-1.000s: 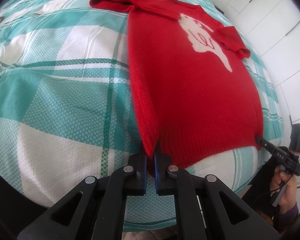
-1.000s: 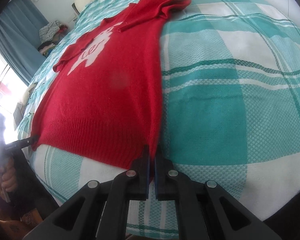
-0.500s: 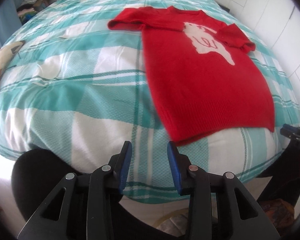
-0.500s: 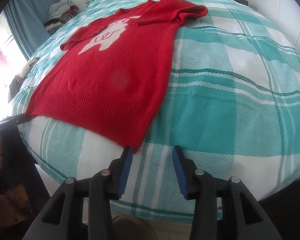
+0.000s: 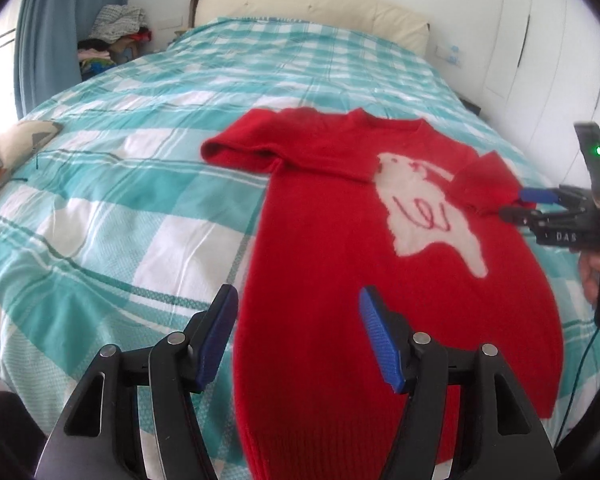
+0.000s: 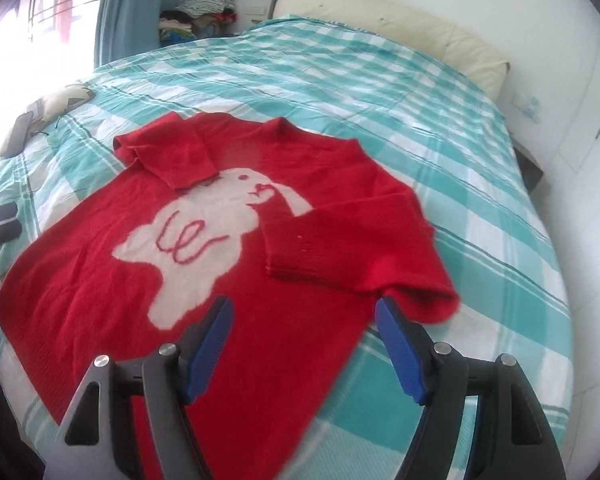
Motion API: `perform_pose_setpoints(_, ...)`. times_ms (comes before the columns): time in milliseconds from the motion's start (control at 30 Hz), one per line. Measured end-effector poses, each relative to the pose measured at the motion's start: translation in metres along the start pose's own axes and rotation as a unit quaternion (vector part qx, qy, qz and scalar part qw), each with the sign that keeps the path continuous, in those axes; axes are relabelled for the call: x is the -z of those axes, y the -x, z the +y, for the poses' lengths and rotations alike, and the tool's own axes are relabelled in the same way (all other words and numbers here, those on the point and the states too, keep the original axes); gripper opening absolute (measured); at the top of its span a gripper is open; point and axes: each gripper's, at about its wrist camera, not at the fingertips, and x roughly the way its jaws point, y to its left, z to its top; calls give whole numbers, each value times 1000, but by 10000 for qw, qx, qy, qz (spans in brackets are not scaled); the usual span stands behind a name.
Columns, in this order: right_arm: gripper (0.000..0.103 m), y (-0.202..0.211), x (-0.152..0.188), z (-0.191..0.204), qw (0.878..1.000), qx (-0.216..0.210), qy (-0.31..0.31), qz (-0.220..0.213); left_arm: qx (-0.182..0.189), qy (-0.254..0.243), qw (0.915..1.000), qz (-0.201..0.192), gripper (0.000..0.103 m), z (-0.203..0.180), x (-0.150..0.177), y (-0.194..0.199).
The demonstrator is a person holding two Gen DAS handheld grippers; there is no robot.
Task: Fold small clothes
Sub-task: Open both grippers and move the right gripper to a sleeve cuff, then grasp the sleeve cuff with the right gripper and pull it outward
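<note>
A small red knitted sweater [image 5: 332,248] with a white rabbit design [image 5: 424,208] lies flat, front up, on the bed, both sleeves folded in over the chest. My left gripper [image 5: 296,336] is open and empty, held above the sweater's left edge near the hem. My right gripper [image 6: 304,344] is open and empty above the sweater's right side [image 6: 300,264], just below the folded right sleeve [image 6: 340,240]. The right gripper also shows in the left wrist view [image 5: 524,204], close to that sleeve's cuff.
The bed has a teal and white checked cover [image 5: 140,184] and a cream headboard [image 5: 312,12]. A small pillow and a phone [image 6: 20,136] lie at its left edge. A pile of clothes [image 5: 116,36] and a blue curtain stand beyond; white wardrobe doors [image 5: 560,40] are on the right.
Both grippers let go of the sweater's bottom corners, opened wide, then rose and moved forward over the sweater. The sweater stays flat on the bed.
</note>
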Motion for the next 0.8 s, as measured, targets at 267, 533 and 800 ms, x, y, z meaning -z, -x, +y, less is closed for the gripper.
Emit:
perform_pose_setpoints(267, 15, -88, -13, -16, 9974, 67, -637, 321, -107, -136, 9998, 111, 63, 2, 5, -3)
perform_pose_setpoints(533, 7, 58, 53, -195, 9344, 307, -3380, -1079, -23, 87, 10000, 39, 63, 11, 3, 2)
perform_pose_setpoints(800, 8, 121, 174, -313, 8481, 827, -5106, -1146, 157, 513, 9983, 224, 63, 24, 6, -5)
